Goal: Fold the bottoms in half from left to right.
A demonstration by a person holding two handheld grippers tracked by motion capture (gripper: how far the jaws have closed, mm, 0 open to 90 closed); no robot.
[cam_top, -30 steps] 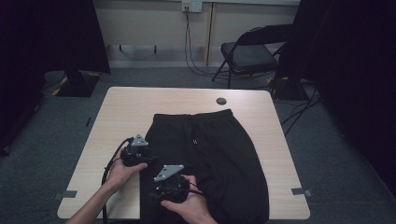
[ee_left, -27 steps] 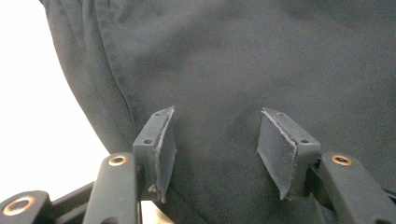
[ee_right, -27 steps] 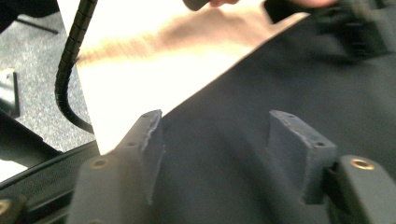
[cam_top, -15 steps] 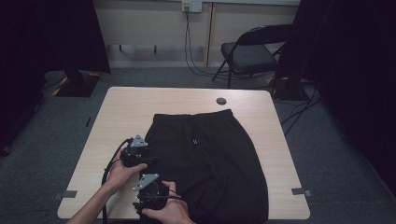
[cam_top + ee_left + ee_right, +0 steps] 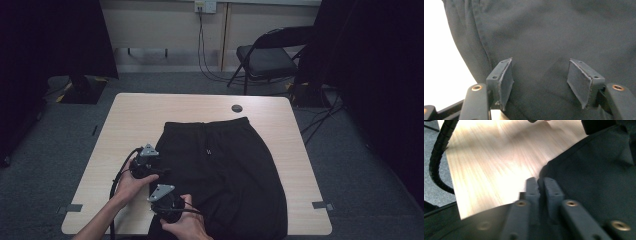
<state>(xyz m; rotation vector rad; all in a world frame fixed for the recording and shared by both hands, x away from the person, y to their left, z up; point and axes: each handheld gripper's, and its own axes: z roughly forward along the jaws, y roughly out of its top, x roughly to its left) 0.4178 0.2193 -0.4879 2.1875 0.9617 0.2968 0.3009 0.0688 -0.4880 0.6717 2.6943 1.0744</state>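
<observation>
Black shorts [image 5: 225, 170] lie spread flat on the pale wooden table [image 5: 145, 120], waistband toward the far edge and legs running off toward the near edge, as I work both grippers at the garment's near-left side. My left hand [image 5: 131, 184] comes in from the near-left corner with the forearm angled inward, holding the left gripper [image 5: 159, 172] low at the shorts' left edge. In the left gripper view its jaws stand wide apart over the dark cloth, having just opened further; fabric lies between the pads [image 5: 506, 80], but they do not press on it. My right hand [image 5: 186, 226] sits nearer the table's near edge, just beside the left, palm over the right gripper [image 5: 161, 207], which points left toward the hem. In the right gripper view its jaws have just been closing and now meet on a fold at the edge of the shorts, pinching the cloth where it borders the bare wood. A ribbed black cable [image 5: 439, 157] curves past on that view's left. On the far side of the table a small dark round disc [image 5: 237, 108] sits near the edge. Beyond it stand a folding chair [image 5: 267, 55], a pale wall with a socket [image 5: 205, 6] and hanging leads, grey carpet [image 5: 45, 160] and black drapes on both sides.
</observation>
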